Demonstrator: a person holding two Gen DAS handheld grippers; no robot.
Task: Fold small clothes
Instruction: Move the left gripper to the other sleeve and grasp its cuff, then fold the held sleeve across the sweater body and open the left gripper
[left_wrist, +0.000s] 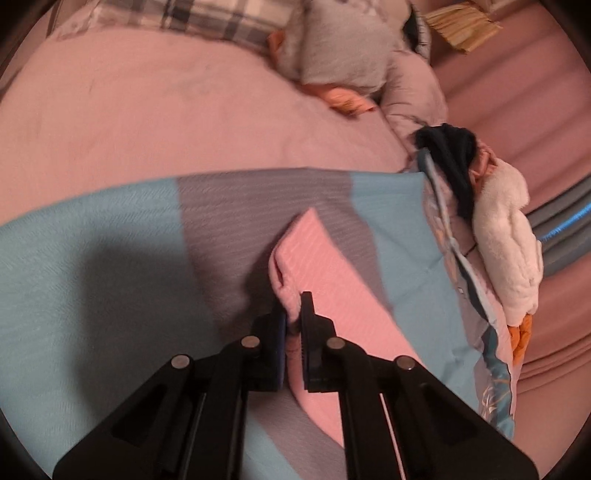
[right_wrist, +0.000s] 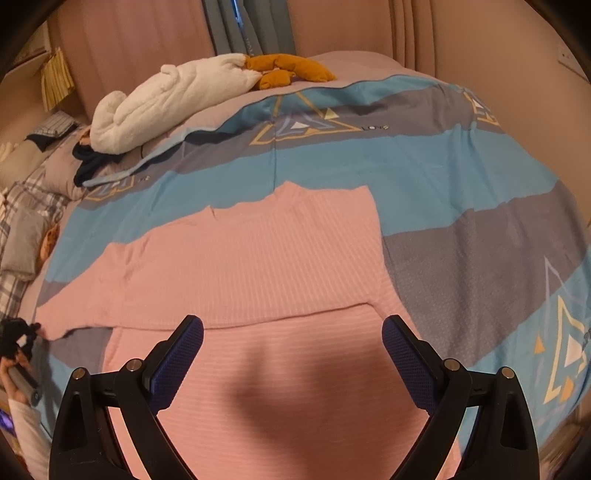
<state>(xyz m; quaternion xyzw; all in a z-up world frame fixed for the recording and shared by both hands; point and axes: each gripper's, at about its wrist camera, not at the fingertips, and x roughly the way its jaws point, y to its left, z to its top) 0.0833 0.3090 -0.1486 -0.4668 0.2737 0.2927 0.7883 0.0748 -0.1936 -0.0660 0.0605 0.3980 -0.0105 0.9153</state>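
Observation:
A pink ribbed sweater (right_wrist: 258, 258) lies flat on a blue and grey striped duvet (right_wrist: 461, 177), with its right sleeve folded across the body. My left gripper (left_wrist: 293, 314) is shut on the cuff of the left sleeve (left_wrist: 314, 258) and holds it just above the duvet; it also shows at the far left of the right wrist view (right_wrist: 18, 339). My right gripper (right_wrist: 291, 332) is open and empty above the lower part of the sweater, its blue pads (right_wrist: 181, 354) wide apart.
A white plush goose (right_wrist: 166, 99) with orange feet lies at the far edge of the bed, next to a dark garment (right_wrist: 92, 162). Pillows (left_wrist: 229, 14) and a grey cushion (left_wrist: 343, 48) lie at the head. Pink curtains (right_wrist: 129, 37) hang behind.

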